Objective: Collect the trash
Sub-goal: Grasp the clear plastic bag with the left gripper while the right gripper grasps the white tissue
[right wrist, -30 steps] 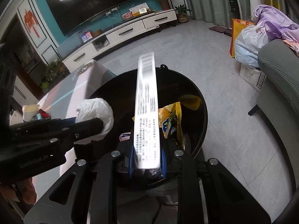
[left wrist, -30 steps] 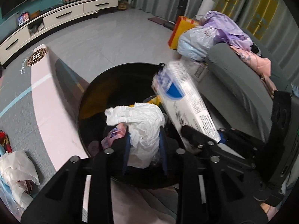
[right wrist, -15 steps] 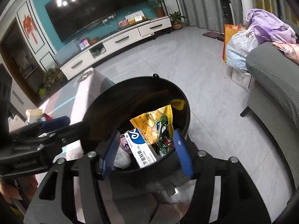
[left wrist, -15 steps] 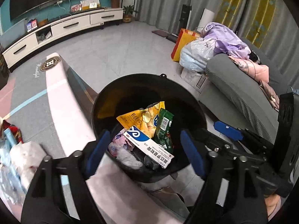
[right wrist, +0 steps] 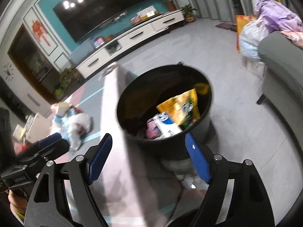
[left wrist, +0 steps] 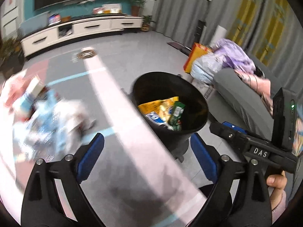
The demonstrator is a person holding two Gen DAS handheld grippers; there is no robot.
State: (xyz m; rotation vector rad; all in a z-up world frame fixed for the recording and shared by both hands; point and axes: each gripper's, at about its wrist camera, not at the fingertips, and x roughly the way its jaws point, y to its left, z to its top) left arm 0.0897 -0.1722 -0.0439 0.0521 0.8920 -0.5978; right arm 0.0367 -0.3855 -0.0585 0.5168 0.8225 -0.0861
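Both loads have dropped since a second ago: the crumpled tissue and the white box (right wrist: 166, 126) now lie in the black bin (right wrist: 132, 98) among snack wrappers (right wrist: 180, 106). Left tool (left wrist: 147, 153) and right tool (right wrist: 149, 155) are empty, jaws opening wide, lifted back from the rim. More trash (left wrist: 51, 117) sits heaped on the worktop (left wrist: 121, 102) left of the bin, so collecting looks unfinished.

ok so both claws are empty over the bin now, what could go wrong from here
The remaining trash pile on the table is a blurred heap of soft wrappers and bags, so a claw might pinch several at once and shed some.

The black bin sits tight against the table edge, so a carried piece could drop between them.
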